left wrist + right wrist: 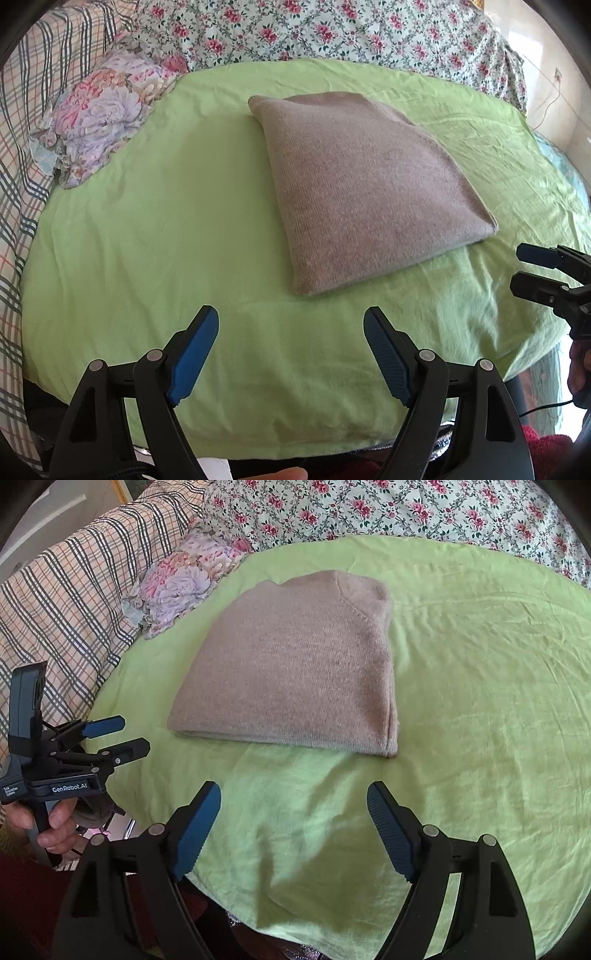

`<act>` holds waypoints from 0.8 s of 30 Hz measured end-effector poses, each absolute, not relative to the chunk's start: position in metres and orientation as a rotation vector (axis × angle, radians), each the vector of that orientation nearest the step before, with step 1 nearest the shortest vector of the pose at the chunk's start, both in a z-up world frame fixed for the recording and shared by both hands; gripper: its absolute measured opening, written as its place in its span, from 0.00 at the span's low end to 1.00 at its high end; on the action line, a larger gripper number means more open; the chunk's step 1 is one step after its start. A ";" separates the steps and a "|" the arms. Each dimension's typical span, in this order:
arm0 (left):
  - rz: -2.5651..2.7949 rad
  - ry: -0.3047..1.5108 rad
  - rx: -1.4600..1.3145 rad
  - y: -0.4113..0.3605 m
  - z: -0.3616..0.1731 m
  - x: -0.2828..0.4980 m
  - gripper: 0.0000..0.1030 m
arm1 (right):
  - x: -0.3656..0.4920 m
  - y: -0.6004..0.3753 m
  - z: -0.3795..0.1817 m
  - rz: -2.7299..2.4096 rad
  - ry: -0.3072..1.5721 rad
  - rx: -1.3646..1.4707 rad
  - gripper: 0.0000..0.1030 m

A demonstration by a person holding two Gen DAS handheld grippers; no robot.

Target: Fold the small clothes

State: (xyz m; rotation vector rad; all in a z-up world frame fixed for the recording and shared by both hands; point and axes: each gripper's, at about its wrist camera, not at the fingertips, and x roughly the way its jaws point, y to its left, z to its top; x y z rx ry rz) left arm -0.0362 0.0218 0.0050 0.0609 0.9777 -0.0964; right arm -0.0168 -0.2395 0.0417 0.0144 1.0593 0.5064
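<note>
A beige knit sweater (365,188) lies folded into a flat rectangle on the green sheet (147,240); it also shows in the right wrist view (295,672). My left gripper (291,321) is open and empty, held back from the sweater's near corner. My right gripper (293,794) is open and empty, just short of the sweater's near edge. The left gripper also shows at the left in the right wrist view (122,734), and the right gripper at the right edge of the left wrist view (517,266).
A floral pillow (99,110) lies at the sheet's far left. A plaid blanket (22,129) borders the left. A floral bedspread (332,33) runs along the back. The sheet's front edge (295,443) drops off near me.
</note>
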 end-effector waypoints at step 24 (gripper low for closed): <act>-0.026 1.030 0.108 0.008 0.018 0.020 0.83 | 0.045 -0.217 0.044 0.511 1.114 -0.014 0.90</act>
